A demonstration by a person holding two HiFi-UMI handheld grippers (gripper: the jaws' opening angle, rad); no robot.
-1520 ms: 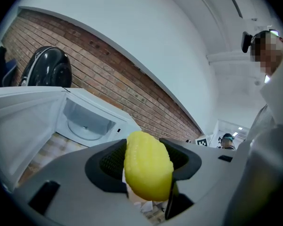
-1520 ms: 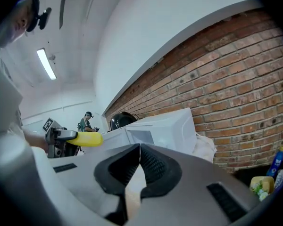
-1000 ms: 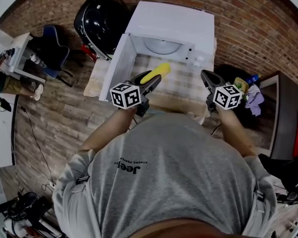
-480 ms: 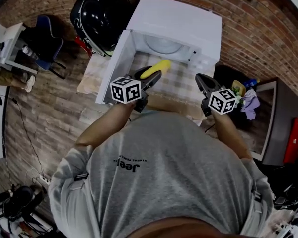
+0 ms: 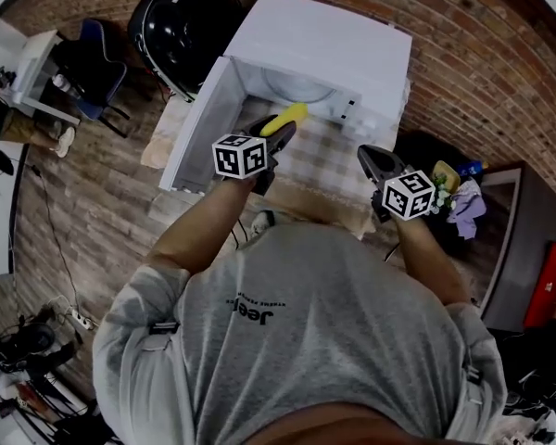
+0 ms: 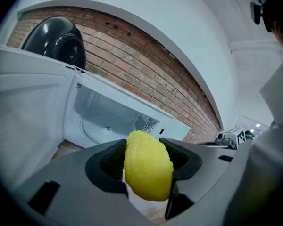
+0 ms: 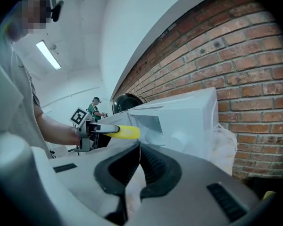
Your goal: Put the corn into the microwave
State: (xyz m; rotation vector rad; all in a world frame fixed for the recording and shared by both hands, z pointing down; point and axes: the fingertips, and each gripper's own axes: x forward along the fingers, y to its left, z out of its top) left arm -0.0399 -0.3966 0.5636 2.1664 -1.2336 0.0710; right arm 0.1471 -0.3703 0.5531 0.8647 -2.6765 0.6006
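A yellow corn cob [image 5: 290, 116] [image 6: 147, 166] sticks out from the jaws of my left gripper [image 5: 276, 130] [image 6: 148, 173], which is shut on it. The corn hangs just in front of the white microwave [image 5: 326, 40] [image 6: 108, 121], whose door [image 5: 199, 123] [image 6: 28, 112] stands open to the left and whose inside looks bare. My right gripper [image 5: 368, 155] [image 7: 139, 147] is off to the right over the table, its jaw tips touching with nothing between them. In the right gripper view the corn [image 7: 127, 132] shows before the microwave [image 7: 179, 119].
A chequered cloth [image 5: 334, 160] covers the table under the microwave. A black domed appliance [image 5: 181, 26] stands left of it, against the brick wall [image 5: 463, 54]. Small clutter [image 5: 452, 179] lies at the right, a chair [image 5: 93, 72] at the far left. A person [image 7: 95, 108] stands far off.
My left gripper has carried the corn forward and lower, up to the microwave's open front. The right gripper has sunk a little and stays shut.
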